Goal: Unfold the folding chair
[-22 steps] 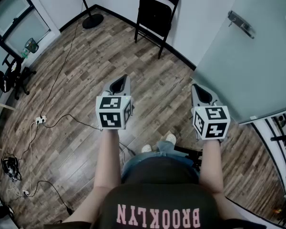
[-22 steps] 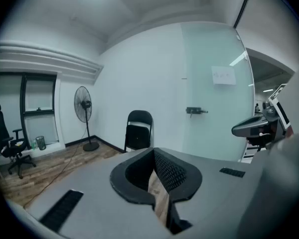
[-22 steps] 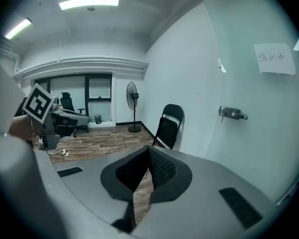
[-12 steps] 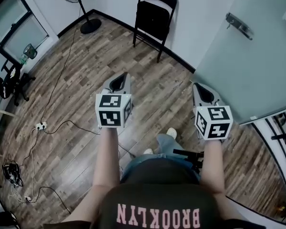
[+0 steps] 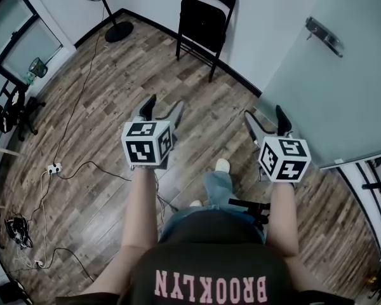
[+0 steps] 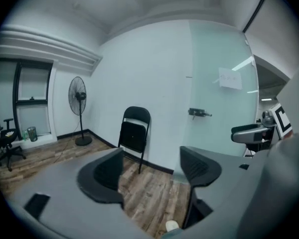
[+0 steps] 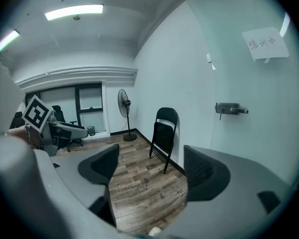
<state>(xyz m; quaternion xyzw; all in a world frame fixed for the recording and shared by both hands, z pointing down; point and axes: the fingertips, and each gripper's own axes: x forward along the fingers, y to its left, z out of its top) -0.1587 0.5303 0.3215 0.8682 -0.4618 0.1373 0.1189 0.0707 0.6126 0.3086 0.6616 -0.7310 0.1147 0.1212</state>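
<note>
Folded chair (image 5: 205, 21) standing against the far wall (image 5: 267, 18), well apart from the left gripper (image 5: 163, 108) and right gripper (image 5: 265, 119), both held forward with jaws spread and empty, apparently readied to grasp it.

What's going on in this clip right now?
A person holds a two-jaw gripper in each hand and faces a black metal folding chair that stands folded against the white wall, across the wooden floor. The left gripper and the right gripper both have their jaws apart with nothing between them. Neither has reached the chair; unfolding has not begun.
</note>
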